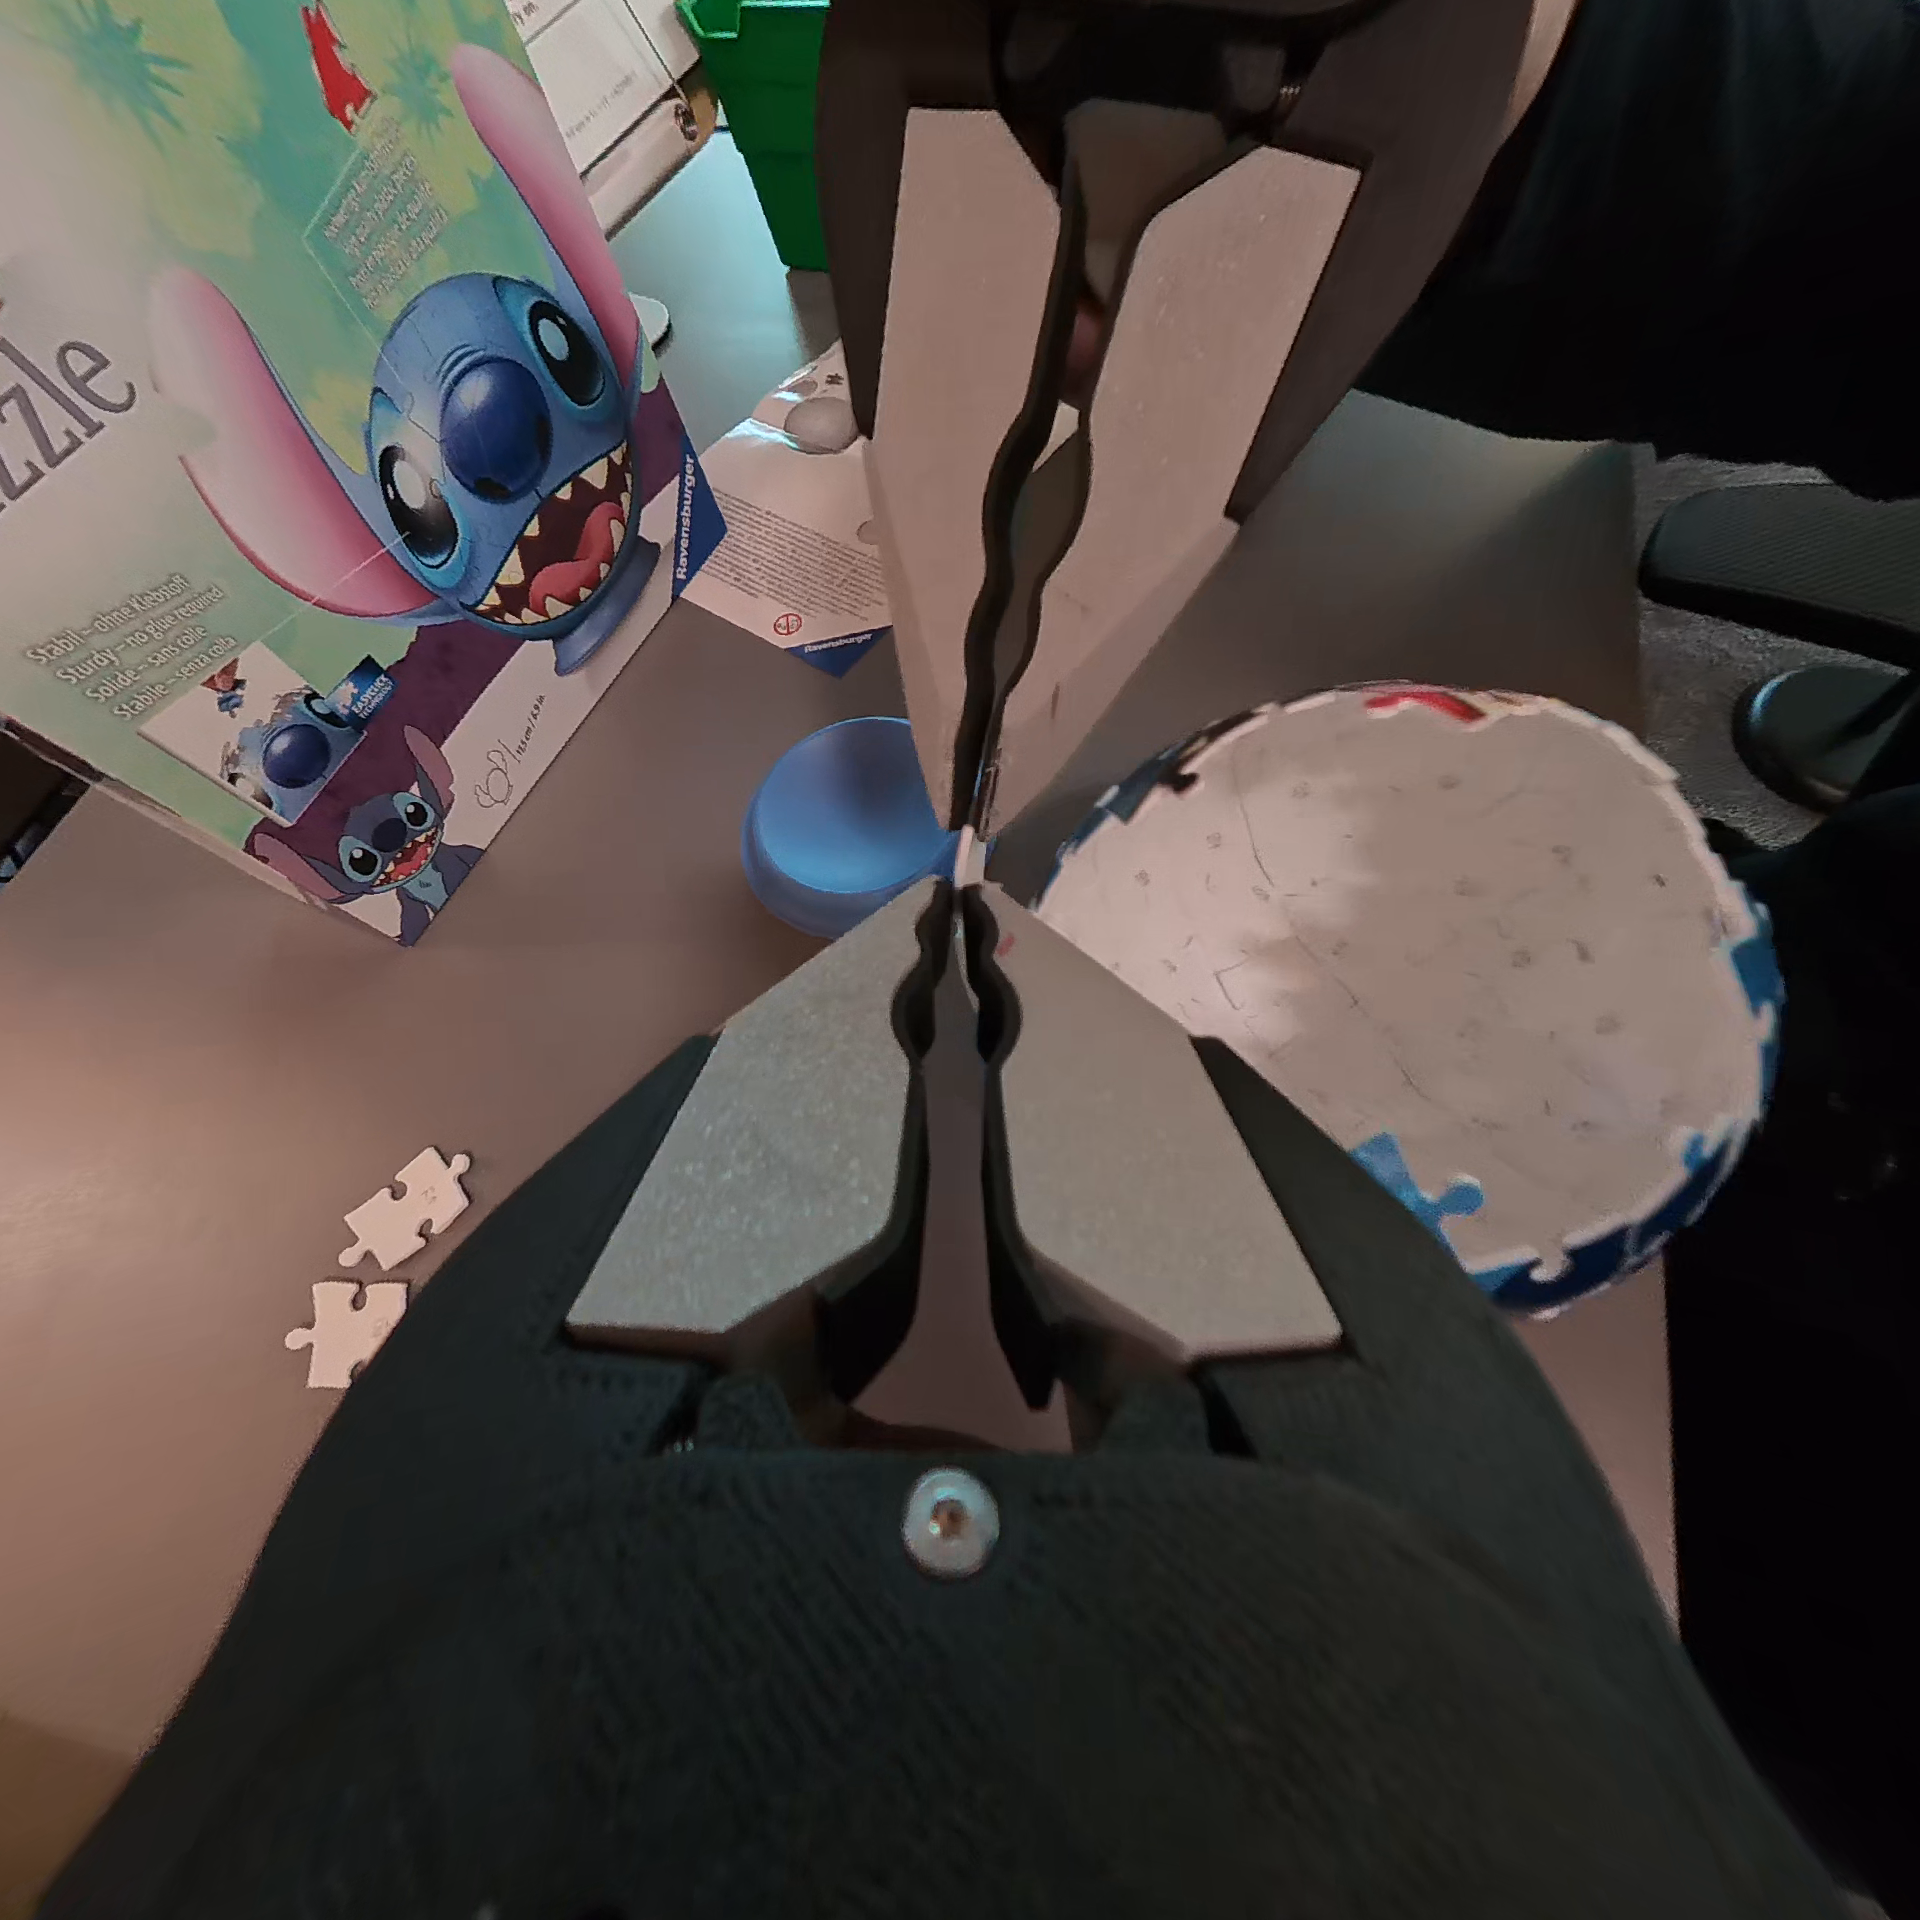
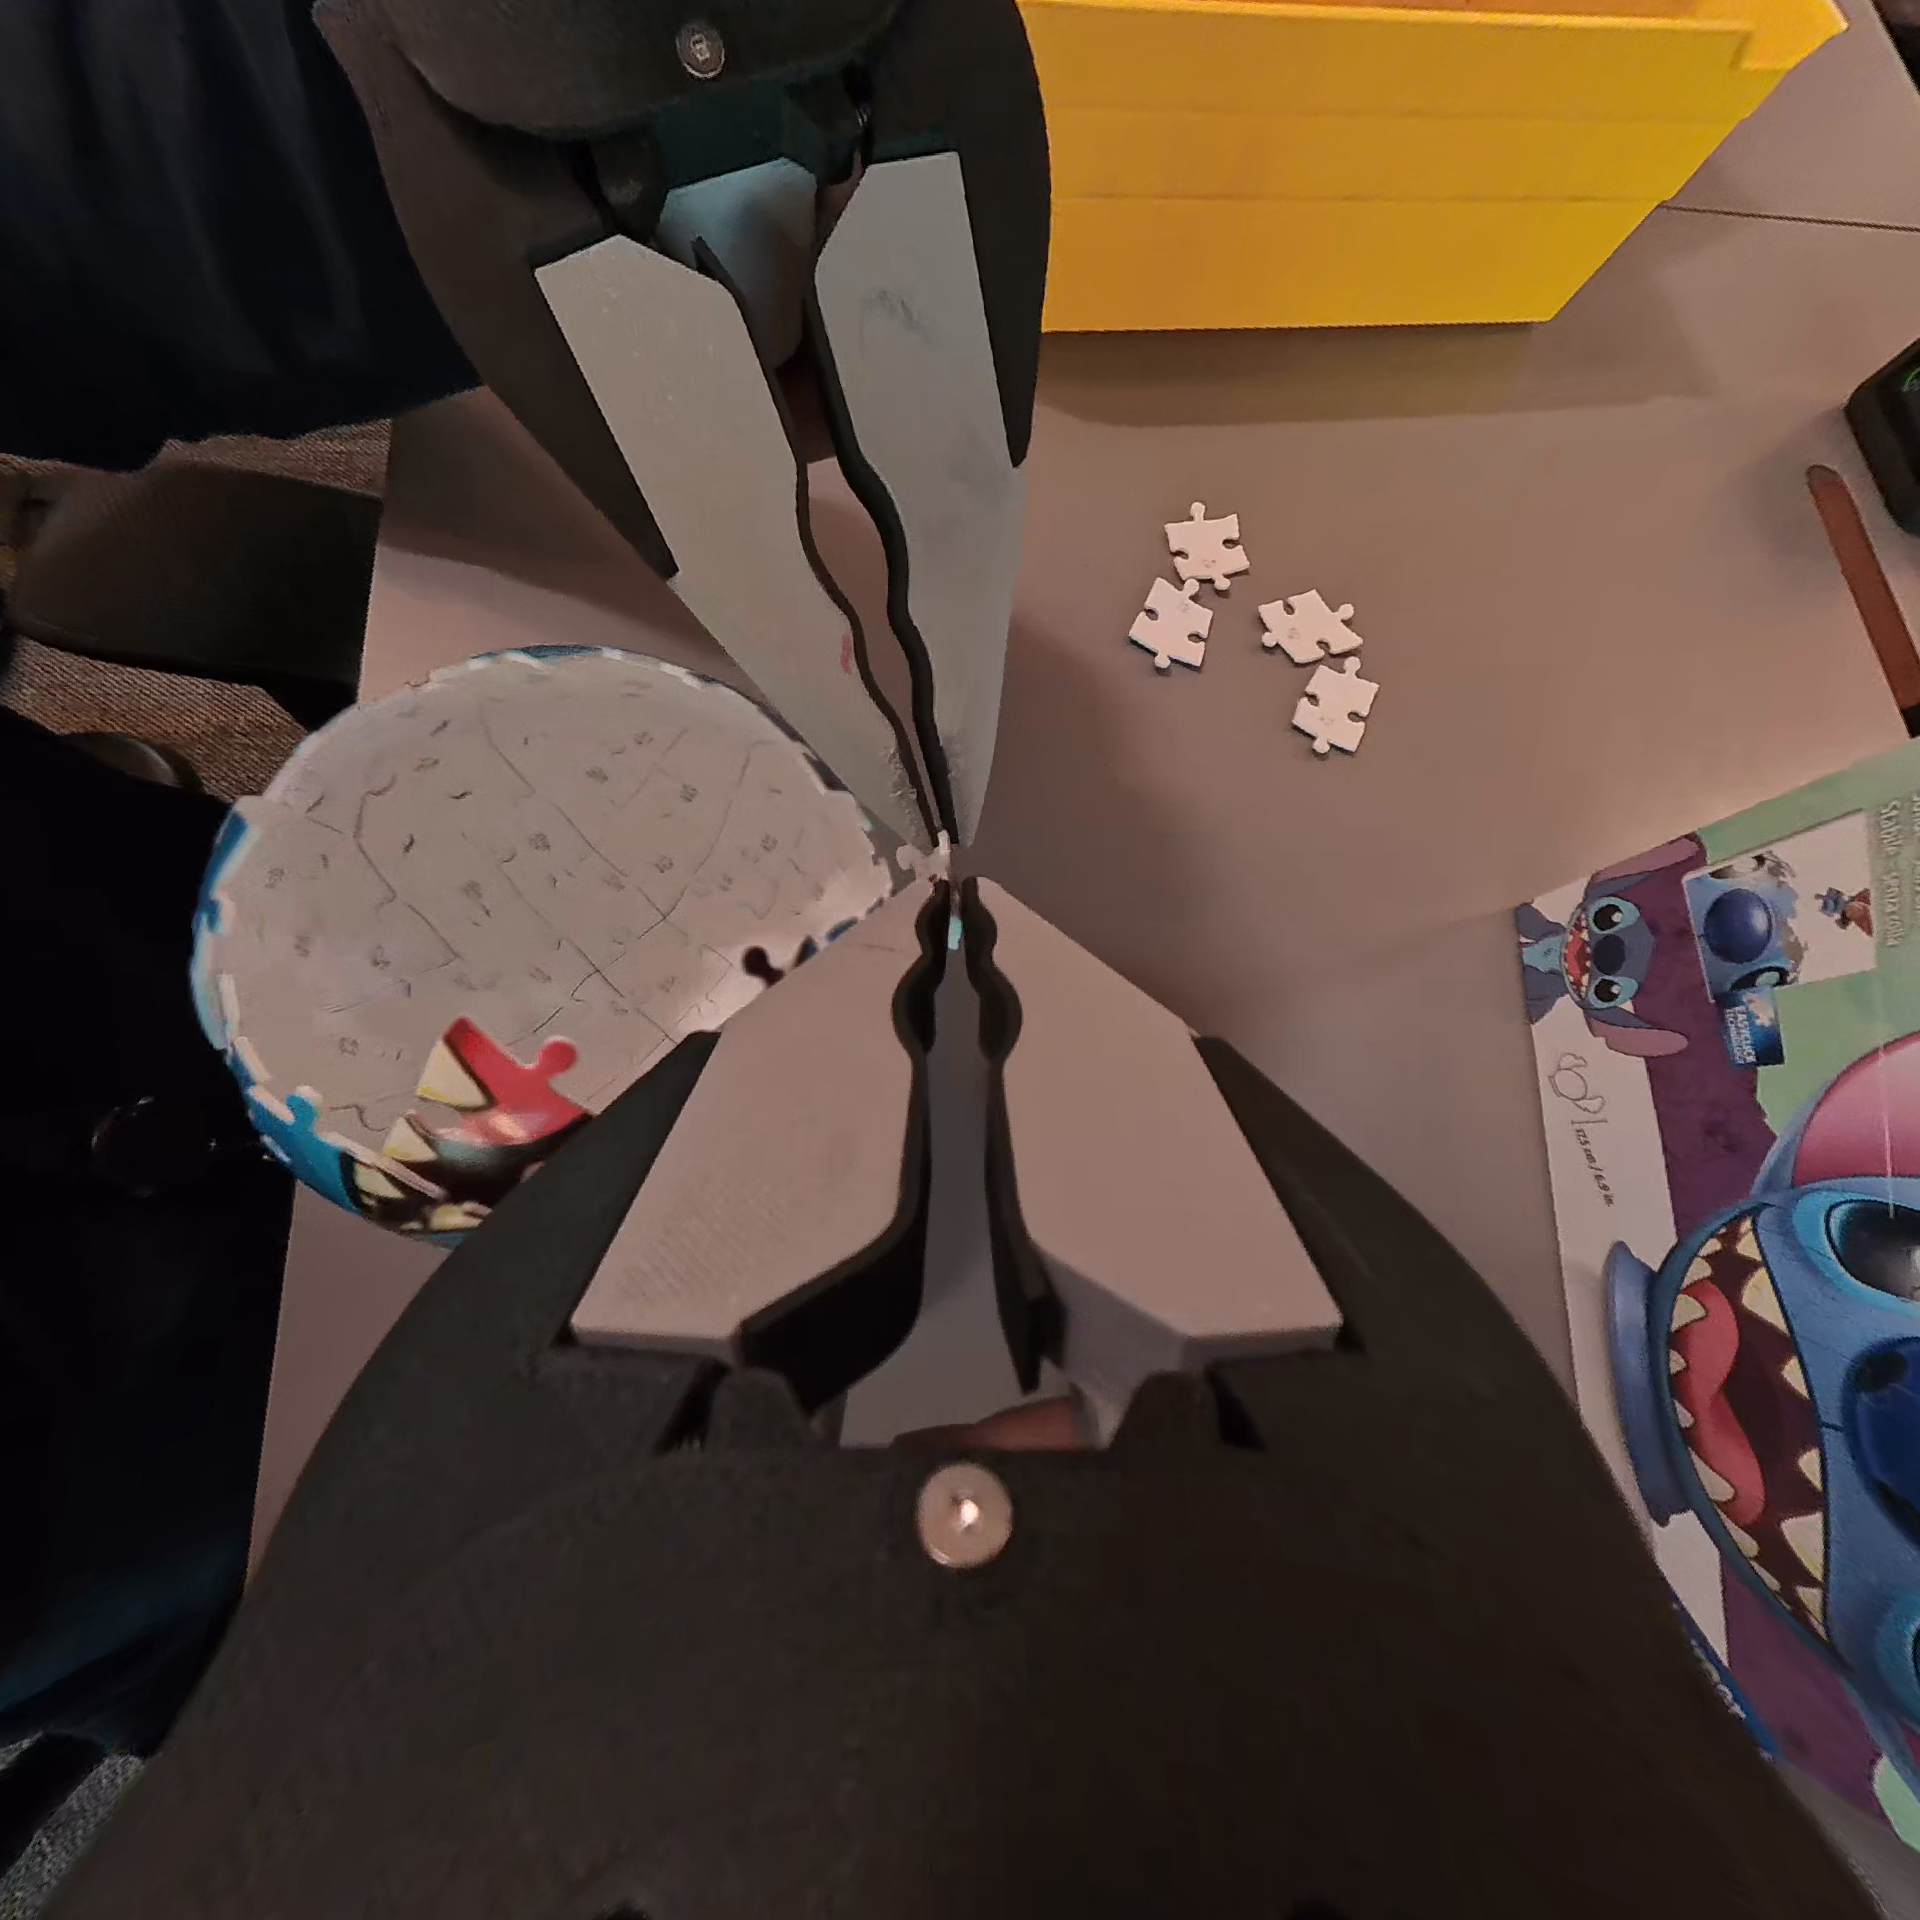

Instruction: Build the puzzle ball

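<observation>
The half-built puzzle ball point(image 1: 1403, 987) is an open bowl, white inside and blue outside; it also shows in the right wrist view point(image 2: 499, 894). My two grippers meet tip to tip at its rim. My left gripper point(image 1: 961, 920) is shut, and the rim reaches into its tips point(image 2: 940, 831). My right gripper point(image 2: 956, 920) is shut on a small puzzle piece point(image 2: 951, 930), seen edge-on; this piece point(image 1: 968, 857) sits between both sets of tips. The right gripper comes in from the top in the left wrist view point(image 1: 975, 805).
A blue round stand point(image 1: 831, 821) lies behind the tips. The puzzle box point(image 1: 312, 468) stands at left, with a leaflet point(image 1: 800, 540) beside it. Loose white pieces point(image 2: 1257, 623) lie on the table, two also near my left gripper point(image 1: 405, 1210). A yellow bin point(image 2: 1351, 156) stands at the back. The grippers are tip to tip, or close to it.
</observation>
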Available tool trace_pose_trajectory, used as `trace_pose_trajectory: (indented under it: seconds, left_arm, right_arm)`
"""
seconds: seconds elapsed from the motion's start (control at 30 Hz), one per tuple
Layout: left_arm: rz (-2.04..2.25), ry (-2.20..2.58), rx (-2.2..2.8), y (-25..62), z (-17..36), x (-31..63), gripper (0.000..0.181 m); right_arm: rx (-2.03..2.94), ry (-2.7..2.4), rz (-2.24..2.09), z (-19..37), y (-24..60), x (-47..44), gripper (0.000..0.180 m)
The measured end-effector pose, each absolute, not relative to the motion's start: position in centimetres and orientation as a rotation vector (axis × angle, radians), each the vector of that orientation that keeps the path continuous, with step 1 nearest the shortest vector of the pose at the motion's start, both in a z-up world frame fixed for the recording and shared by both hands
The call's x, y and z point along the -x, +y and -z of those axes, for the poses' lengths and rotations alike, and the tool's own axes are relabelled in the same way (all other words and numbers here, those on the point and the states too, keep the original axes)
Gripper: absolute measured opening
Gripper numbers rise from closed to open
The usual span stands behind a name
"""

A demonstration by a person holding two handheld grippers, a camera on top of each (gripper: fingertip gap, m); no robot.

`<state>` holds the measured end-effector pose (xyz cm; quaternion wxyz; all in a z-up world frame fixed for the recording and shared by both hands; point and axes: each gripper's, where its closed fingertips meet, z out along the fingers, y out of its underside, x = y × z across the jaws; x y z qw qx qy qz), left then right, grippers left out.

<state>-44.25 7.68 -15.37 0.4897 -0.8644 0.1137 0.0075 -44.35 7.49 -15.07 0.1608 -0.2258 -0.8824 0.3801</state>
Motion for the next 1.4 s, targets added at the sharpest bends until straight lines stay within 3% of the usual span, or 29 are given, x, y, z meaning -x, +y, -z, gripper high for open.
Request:
trace_pose_trajectory:
  seconds: [0.3, 0.47, 0.7, 0.93, 1.1, 1.27, 1.4]
  left_arm:
    - [-0.024, 0.214, 2.019, 7.5, 13.2, 44.0, 0.001]
    - [-0.158, 0.13, 1.935, 5.9, 10.4, 43.9, 0.017]
    - [-0.3, 0.104, 1.876, 2.5, 8.0, 42.5, 0.023]
    - [-0.177, 0.139, 1.931, -0.6, 12.2, 41.7, 0.043]
    - [0.08, 0.165, 1.845, -2.0, 14.1, 40.2, 0.058]
    - [0.081, 0.2, 1.871, -1.4, 16.2, 39.2, 0.075]
    - [-0.057, 0.225, 1.923, -0.6, 17.5, 38.6, 0.086]
  right_arm:
    - [0.615, -2.447, -1.105, 13.4, 7.3, 44.0, 0.0]
    - [0.585, -2.375, -1.084, 11.6, 7.5, 42.5, 0.0]
    - [0.67, -2.217, -1.029, 10.0, 11.2, 41.1, 0.0]
    - [1.175, -2.226, -1.139, 14.6, 19.8, 39.4, 0.0]
    - [1.478, -2.363, -1.327, 19.5, 21.6, 36.9, 0.0]
    - [1.5, -2.41, -1.233, 23.1, 22.5, 37.3, 0.0]
    - [1.295, -2.426, -1.156, 23.0, 22.5, 37.2, 0.031]
